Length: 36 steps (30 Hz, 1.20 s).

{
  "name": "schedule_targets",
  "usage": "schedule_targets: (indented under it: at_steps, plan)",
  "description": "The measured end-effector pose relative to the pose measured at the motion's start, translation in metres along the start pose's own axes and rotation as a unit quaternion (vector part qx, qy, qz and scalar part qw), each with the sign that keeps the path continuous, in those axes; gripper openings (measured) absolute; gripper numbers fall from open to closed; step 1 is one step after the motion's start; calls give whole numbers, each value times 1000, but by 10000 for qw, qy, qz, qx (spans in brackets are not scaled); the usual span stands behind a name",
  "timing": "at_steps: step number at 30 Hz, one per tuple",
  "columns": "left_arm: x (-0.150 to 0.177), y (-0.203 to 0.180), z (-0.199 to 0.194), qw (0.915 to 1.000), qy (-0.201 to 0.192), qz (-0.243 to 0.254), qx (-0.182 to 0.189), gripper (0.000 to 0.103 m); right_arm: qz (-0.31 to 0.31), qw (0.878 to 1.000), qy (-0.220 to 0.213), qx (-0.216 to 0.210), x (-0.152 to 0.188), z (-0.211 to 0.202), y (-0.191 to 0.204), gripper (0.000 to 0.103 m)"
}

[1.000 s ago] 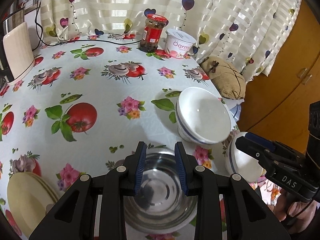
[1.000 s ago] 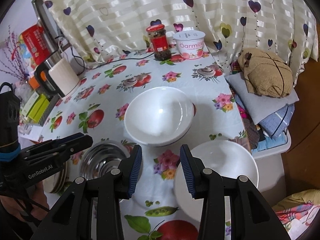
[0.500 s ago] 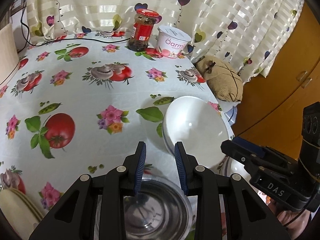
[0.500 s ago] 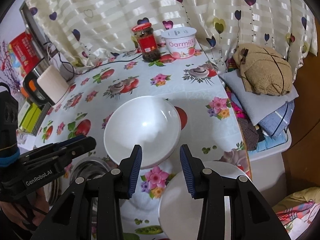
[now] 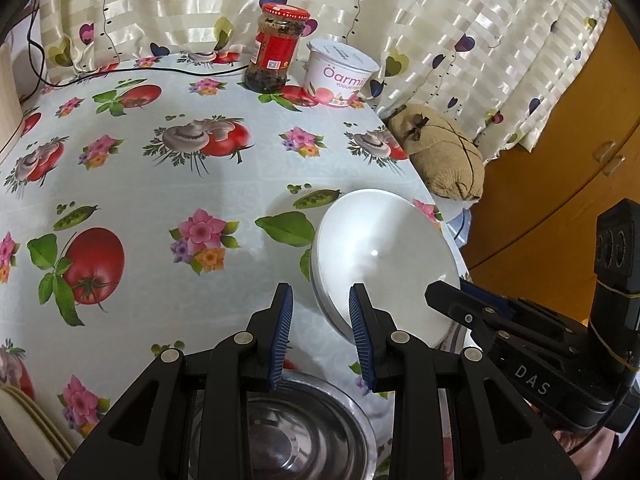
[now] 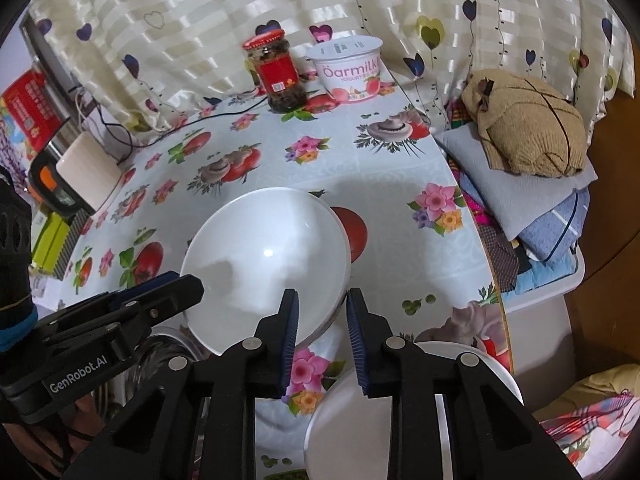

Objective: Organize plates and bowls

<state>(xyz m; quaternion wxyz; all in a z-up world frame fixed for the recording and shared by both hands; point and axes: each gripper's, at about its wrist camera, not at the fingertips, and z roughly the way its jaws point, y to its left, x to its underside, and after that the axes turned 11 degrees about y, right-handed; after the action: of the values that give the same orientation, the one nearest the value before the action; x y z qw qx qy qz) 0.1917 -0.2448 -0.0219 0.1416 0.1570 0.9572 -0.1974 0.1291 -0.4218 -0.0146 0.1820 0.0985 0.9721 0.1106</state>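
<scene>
A large white bowl (image 5: 380, 256) sits on the flowered tablecloth near the right edge; it also shows in the right wrist view (image 6: 264, 264). My left gripper (image 5: 320, 300) is open, just left of the bowl's near rim. My right gripper (image 6: 322, 304) is open at the bowl's near right rim, touching nothing that I can see. A steel bowl (image 5: 304, 432) lies under the left gripper. A second white bowl (image 6: 400, 412) lies under the right gripper. Cream plates (image 5: 24, 428) are stacked at the lower left.
A red-lidded jar (image 5: 278, 52) and a yogurt tub (image 5: 340, 74) stand at the back by the curtain. A kettle (image 6: 80, 172) and boxes are at the far left. Folded clothes and a tan bag (image 6: 528, 136) lie beyond the table's right edge (image 6: 476, 232).
Both grippers moved forward toward the large white bowl, which now looms closer. The steel bowl and second white bowl slid down under the grippers. Jaws stayed open.
</scene>
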Motion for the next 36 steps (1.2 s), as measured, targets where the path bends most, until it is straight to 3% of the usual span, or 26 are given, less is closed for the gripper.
schedule_targets:
  at_steps: [5,9,21,36]
  plan:
    - [0,-1,4,10000,22,-13,34,29,52,10000,41,-10,0,4,-1,22]
    - [0,-4,6,10000,32,57,29,22,56,10000,33,1,0,4,-1,22]
    - [3,-8,-8,9999,-107,55,-96,22,26,10000,-38,-41,1,-1,3,21]
    - [17,-10,-43,9993,-341,40,-125,22,-140,9993,-341,-88,8,-35,23,21]
